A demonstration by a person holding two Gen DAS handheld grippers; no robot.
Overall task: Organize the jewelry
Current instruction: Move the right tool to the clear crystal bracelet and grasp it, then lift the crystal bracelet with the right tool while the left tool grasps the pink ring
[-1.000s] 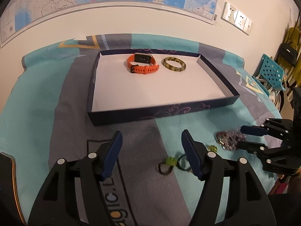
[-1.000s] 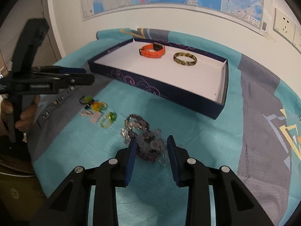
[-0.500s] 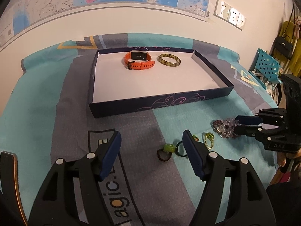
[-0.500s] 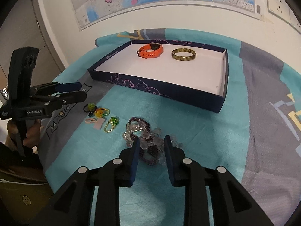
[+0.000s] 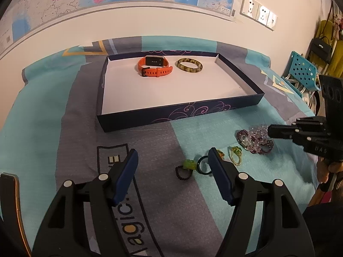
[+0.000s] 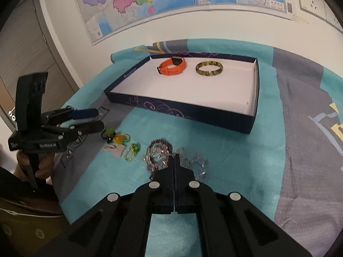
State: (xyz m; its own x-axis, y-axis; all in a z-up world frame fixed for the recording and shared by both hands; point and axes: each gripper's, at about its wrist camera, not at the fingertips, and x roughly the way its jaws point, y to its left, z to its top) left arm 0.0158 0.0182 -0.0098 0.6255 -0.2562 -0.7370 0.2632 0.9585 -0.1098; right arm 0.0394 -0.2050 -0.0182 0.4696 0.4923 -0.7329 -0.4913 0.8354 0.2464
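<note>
The dark blue tray [image 5: 178, 117] sits on the teal cloth. The left gripper [image 5: 172, 165] hangs in front of it, jaws wide and empty. Right of that, the right gripper [image 6: 174, 159] is pinched tight on the purple bead bracelets [image 6: 159, 150], which lie before the tray.

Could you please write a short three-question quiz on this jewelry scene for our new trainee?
1. True or false: the box already holds the orange watch and the bangle.
2. Which claw is shut at the pile of beaded bracelets? A) left claw B) right claw
3. Fill in: the small rings lie on the ____, outside the box.

Key: 1 true; 2 B, its pads meet among the beads, though whether a strand is caught is not clear; 3 cloth.
</note>
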